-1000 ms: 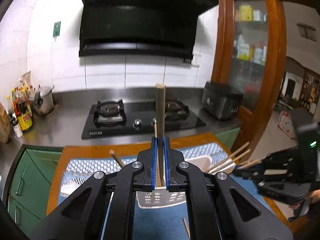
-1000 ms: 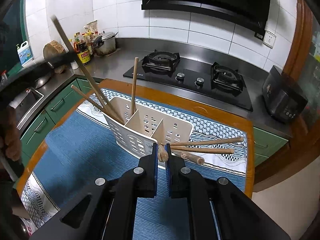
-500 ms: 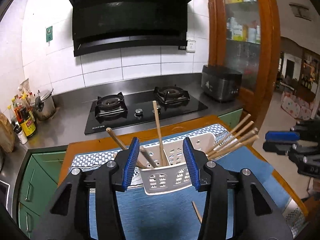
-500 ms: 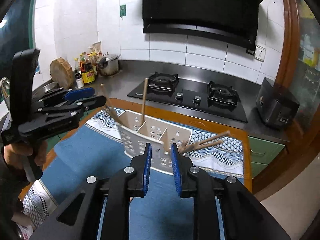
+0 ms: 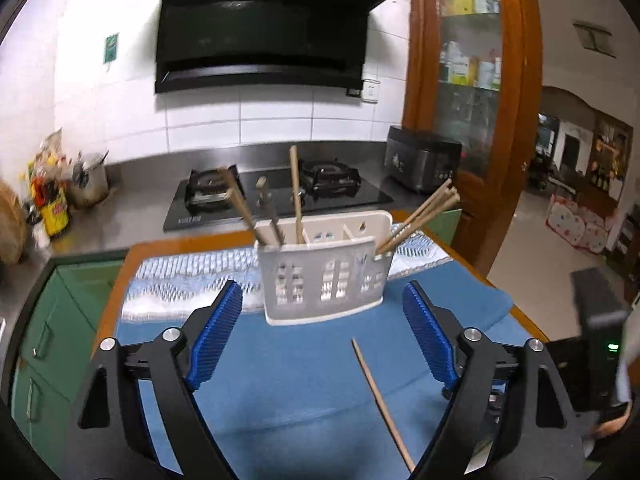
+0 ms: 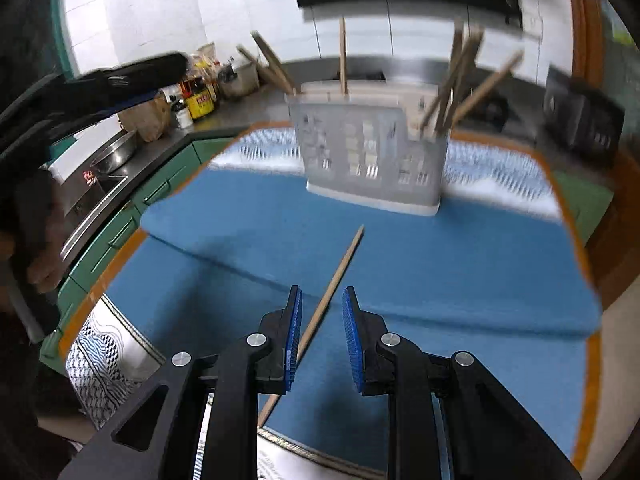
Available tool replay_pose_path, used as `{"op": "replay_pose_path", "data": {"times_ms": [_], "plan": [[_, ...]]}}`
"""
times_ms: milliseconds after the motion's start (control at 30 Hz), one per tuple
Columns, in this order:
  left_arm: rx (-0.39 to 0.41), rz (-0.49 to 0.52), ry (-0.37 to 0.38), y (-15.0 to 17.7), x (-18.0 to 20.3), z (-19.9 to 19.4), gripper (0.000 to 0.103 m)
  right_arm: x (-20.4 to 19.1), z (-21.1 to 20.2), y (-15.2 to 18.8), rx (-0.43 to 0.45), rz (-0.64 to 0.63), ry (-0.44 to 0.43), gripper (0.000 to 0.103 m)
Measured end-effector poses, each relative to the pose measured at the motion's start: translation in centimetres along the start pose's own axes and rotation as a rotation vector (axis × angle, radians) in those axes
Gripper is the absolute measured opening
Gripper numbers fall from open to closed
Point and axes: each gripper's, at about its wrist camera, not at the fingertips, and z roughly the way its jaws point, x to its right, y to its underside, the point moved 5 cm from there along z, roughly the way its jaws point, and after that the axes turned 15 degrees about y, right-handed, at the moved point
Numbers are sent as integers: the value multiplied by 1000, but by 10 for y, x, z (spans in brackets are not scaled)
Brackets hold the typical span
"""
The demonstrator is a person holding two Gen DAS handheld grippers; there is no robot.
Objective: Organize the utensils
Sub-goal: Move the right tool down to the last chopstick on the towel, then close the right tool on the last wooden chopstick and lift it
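Observation:
A white slotted utensil holder stands on the blue cloth and holds several wooden chopsticks, some upright, some leaning right. It also shows in the right wrist view. One loose chopstick lies on the cloth in front of it. My left gripper is wide open and empty, low in front of the holder. My right gripper is open and empty, its jaws straddling the loose chopstick just above the cloth.
A gas hob and steel counter run behind the table. Sauce bottles and a pot stand at the back left. A black appliance sits at the back right beside a wooden cabinet. A sink lies left.
Both grippers let go of their chopsticks, which now stand in the holder. Both opened, the left widely, and pulled back and down. The right now hovers over the loose chopstick.

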Motion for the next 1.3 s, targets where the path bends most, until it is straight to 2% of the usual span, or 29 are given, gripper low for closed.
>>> {"op": "replay_pose_path", "data": {"times_ms": [233, 400, 533, 633, 767, 1000, 1133, 1300], "plan": [[13, -49, -78, 40, -21, -22, 91, -13, 28, 33, -73, 57, -21, 20], [9, -108, -103, 68, -34, -30, 95, -30, 34, 65, -117, 80, -38, 21], [-10, -126, -131, 87, -39, -32, 95, -48, 28, 89, -104, 53, 20, 21], [-25, -143, -141, 101, -42, -33, 96, -56, 28, 102, -113, 57, 29, 21], [-38, -148, -162, 116, -41, -36, 98, -63, 25, 110, -63, 11, 125, 13], [-48, -181, -167, 133, -43, -43, 98, -47, 9, 109, -20, 39, 132, 7], [-47, -208, -174, 140, -50, -47, 98, -35, -26, 89, 86, 19, 169, 7], [-59, -229, -180, 151, -54, -47, 98, -25, -65, 44, 232, -4, 192, 7]]}}
